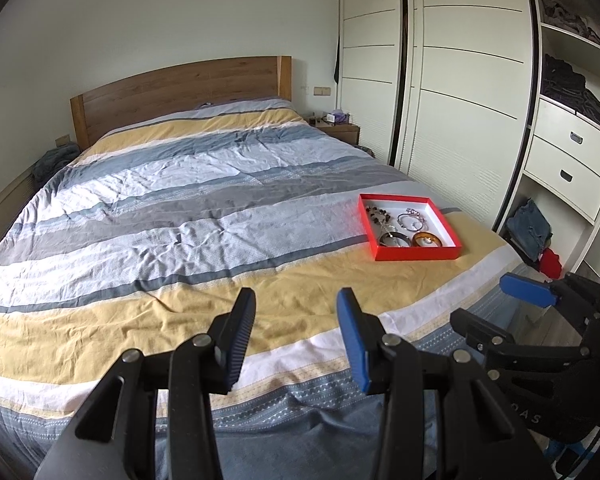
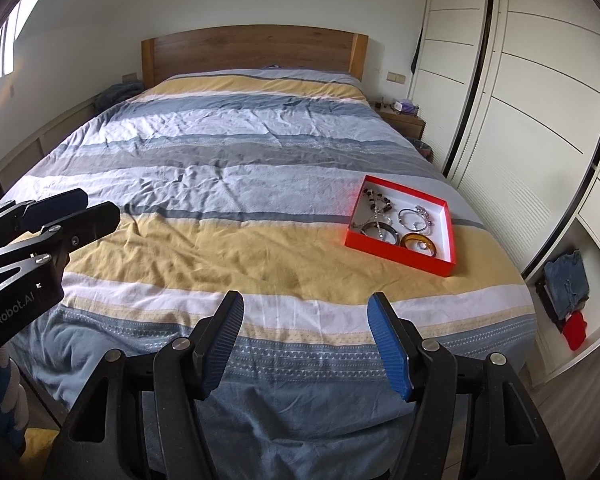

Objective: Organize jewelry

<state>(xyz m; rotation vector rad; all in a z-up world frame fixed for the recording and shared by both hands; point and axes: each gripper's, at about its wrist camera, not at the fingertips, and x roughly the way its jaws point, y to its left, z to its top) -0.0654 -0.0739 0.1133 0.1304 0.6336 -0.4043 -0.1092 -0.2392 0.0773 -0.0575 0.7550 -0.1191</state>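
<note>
Jewelry (image 1: 404,226) sits well ahead of both tools, none of it held. The left gripper (image 1: 296,320) has its blue pads spread wide with only bedspread showing between them, and the right gripper (image 2: 306,328) is likewise parted and carrying nothing; both hover near the foot of the bed (image 2: 220,184).

Everything is placed from the red tray (image 2: 400,256), which rests on the yellow stripe close to the wardrobe-side edge of the bed. Inside the tray, at its headboard end, lies a dark beaded string (image 2: 374,198). In its near corner lies a dark bangle (image 2: 378,230), beside that an amber bangle (image 2: 418,244), and behind the amber one a cluster of thin silver bracelets (image 2: 416,216).

The bangles look stiff, light and smooth, so they would likely slip unless pinched across the band, one pad inside the ring. The beaded string and silver pieces look limp and tangle-prone; gripping a bead or a single loop seems safest. The tray itself looks like light card that may skid on soft fabric.
</note>
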